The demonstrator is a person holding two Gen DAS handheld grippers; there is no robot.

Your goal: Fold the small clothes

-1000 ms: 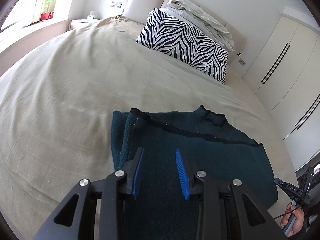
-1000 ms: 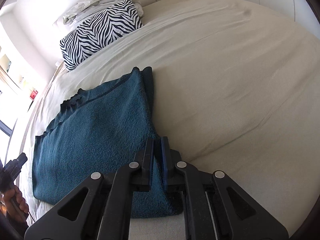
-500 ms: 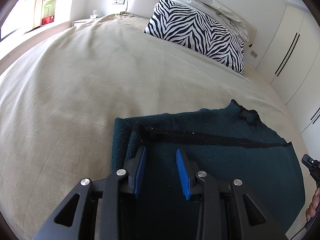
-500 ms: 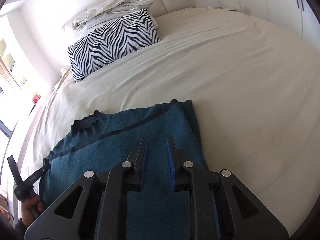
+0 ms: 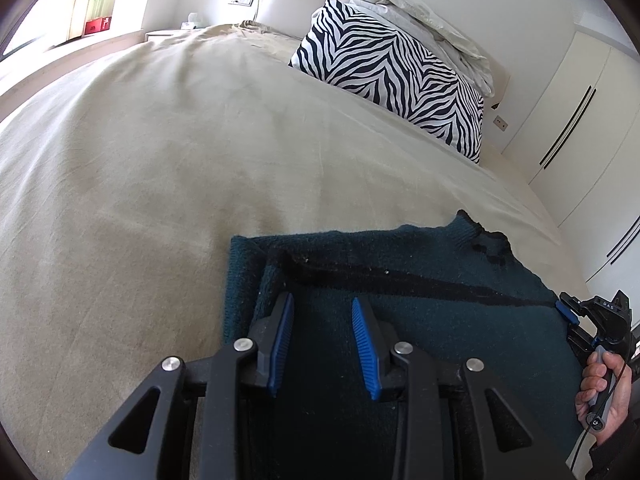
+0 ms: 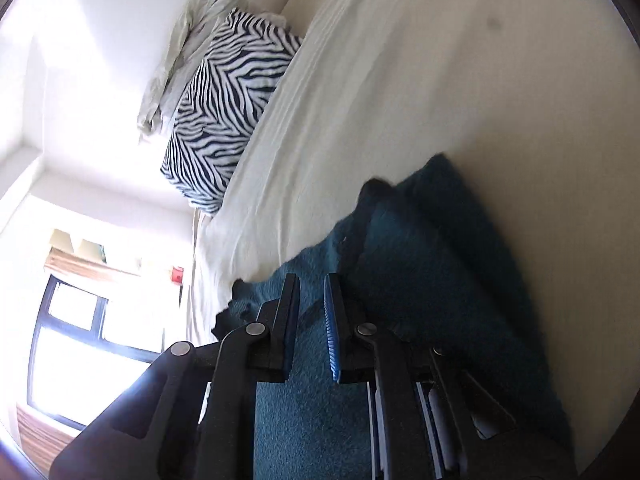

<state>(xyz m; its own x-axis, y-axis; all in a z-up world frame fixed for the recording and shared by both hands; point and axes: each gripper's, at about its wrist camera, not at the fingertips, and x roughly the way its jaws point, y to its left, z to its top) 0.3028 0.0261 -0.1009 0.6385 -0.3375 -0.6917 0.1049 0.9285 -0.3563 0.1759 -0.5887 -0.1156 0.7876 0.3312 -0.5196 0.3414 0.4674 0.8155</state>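
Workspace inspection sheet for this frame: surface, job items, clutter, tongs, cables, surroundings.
Surface: beige bed sheet, lightly creased.
Job's things: one teal sweater, flat on the sheet, its edge by the left tongs folded over.
Clutter: zebra pillow and crumpled white bedding at the headboard, apart from the sweater.
Grippers: left tongs open over the sweater, holding nothing. Right tongs show a narrow gap, have just been closing, nothing between them.
Cables: thin black cable below the person's hand.
Surroundings: wardrobe, window.
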